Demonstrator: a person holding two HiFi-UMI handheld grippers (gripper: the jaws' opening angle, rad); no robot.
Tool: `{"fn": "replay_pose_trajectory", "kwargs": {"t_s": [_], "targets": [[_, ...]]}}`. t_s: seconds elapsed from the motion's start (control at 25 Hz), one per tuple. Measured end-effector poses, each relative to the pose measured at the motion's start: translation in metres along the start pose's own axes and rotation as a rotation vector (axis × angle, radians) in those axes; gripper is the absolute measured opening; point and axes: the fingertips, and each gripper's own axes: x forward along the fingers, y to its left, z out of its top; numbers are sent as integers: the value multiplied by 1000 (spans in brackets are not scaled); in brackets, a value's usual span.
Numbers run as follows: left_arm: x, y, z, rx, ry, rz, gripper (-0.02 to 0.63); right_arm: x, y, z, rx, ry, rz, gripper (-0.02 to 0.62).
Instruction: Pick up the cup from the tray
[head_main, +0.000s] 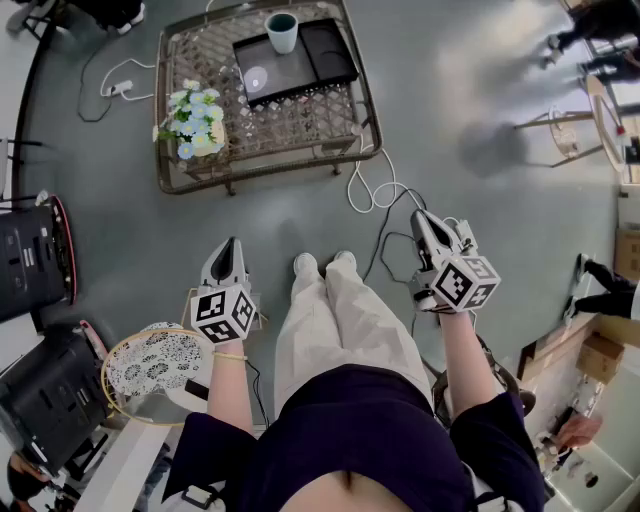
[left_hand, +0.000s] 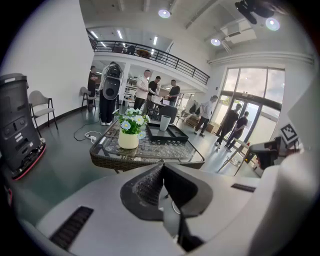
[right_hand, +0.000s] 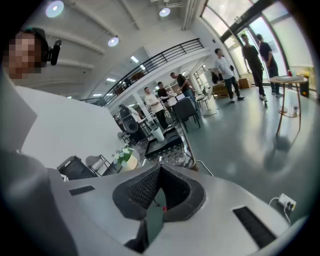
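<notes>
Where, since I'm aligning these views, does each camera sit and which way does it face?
Head view: on the person's head, facing steeply down at the table; shows legs, left gripper, right gripper.
Left gripper view: on the left gripper, facing the table; shows its own shut jaws.
Right gripper view: on the right gripper, facing the table; shows its own shut jaws.
Shared: all three show tray, cup, flowers.

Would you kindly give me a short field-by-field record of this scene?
cup: pale cup with a dark inside, upright on the tray
tray: black rectangular tray, on the table
table: glass-topped wicker table
flowers: potted white and blue flowers, on the table beside the tray
left gripper: shut, empty, short of the table
right gripper: shut, empty, short of the table
</notes>
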Motion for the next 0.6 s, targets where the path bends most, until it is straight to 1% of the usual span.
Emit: {"fn": "replay_pose_trajectory", "kwargs": {"t_s": [0.12, 0.2, 0.28, 0.32, 0.36, 0.44, 0.48, 0.52, 0.6], "targets": [[3, -15, -3, 3, -9, -43, 9, 10, 28, -27, -83, 44, 32, 9], [-1, -33, -15, 40, 3, -56, 9, 16, 45, -47, -105, 75, 59, 8], [-12, -57, -29, 92, 18, -64, 9, 16, 60, -70, -135, 105, 60, 9], [-19, -70, -34, 99, 24, -69, 9, 15, 65, -80, -166, 116, 44, 9], [-25, -81, -38, 85, 33, -72, 9, 12, 68, -89, -198, 123, 18, 8], [-35, -98, -48, 20, 76, -55, 9, 1, 73, -104, -226, 127, -40, 9], [-39, -103, -52, -3, 105, -41, 9, -5, 76, -110, -214, 124, -65, 9], [-43, -108, -55, -8, 131, -34, 9, -11, 80, -116, -192, 119, -82, 9], [-53, -121, -63, 29, 166, -42, 9, -27, 91, -130, -144, 110, -94, 8]]}}
